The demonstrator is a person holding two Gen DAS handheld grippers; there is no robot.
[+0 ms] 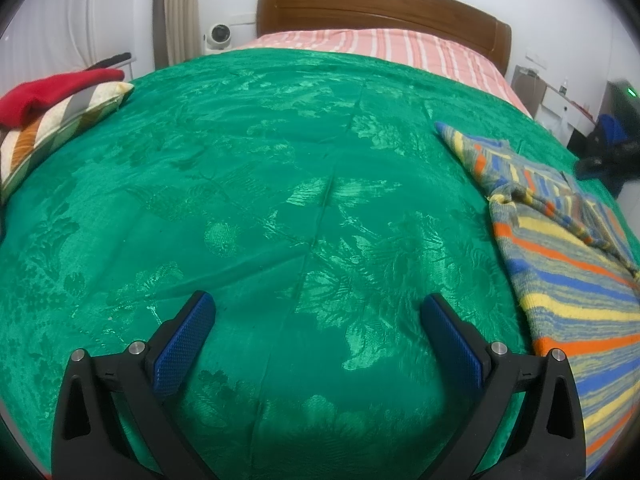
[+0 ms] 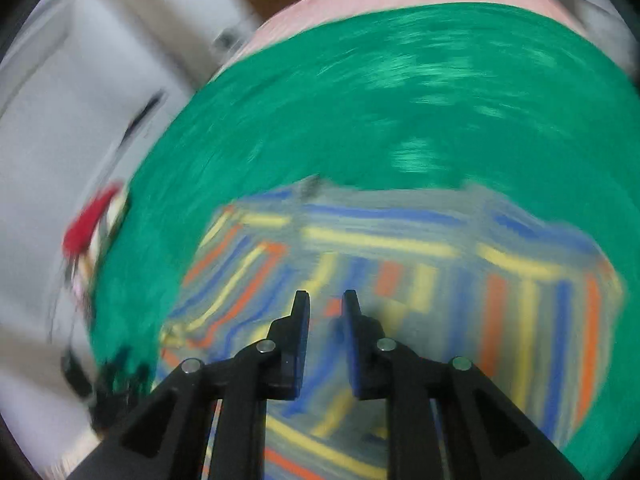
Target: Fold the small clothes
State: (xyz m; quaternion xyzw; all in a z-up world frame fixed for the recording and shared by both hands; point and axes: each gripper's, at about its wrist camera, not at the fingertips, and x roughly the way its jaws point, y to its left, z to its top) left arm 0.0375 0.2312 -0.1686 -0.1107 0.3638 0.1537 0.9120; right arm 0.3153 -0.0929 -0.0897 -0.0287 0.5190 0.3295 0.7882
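A striped knit sweater [image 1: 560,264] in grey, blue, yellow and orange lies on the right side of the green bedspread [image 1: 280,160], with one part folded over near its top. My left gripper [image 1: 317,298] hangs wide open over bare bedspread to the left of the sweater, holding nothing. The right wrist view is motion-blurred. There my right gripper [image 2: 326,296] points down above the sweater [image 2: 400,248]. Its fingers stand a narrow gap apart, and no cloth shows between them.
A striped pillow [image 1: 52,132] with a red garment [image 1: 52,92] on it lies at the bed's left edge. A pink striped sheet [image 1: 380,46] and a wooden headboard [image 1: 380,4] are at the far end. Dark objects [image 1: 608,152] stand off the bed's right side.
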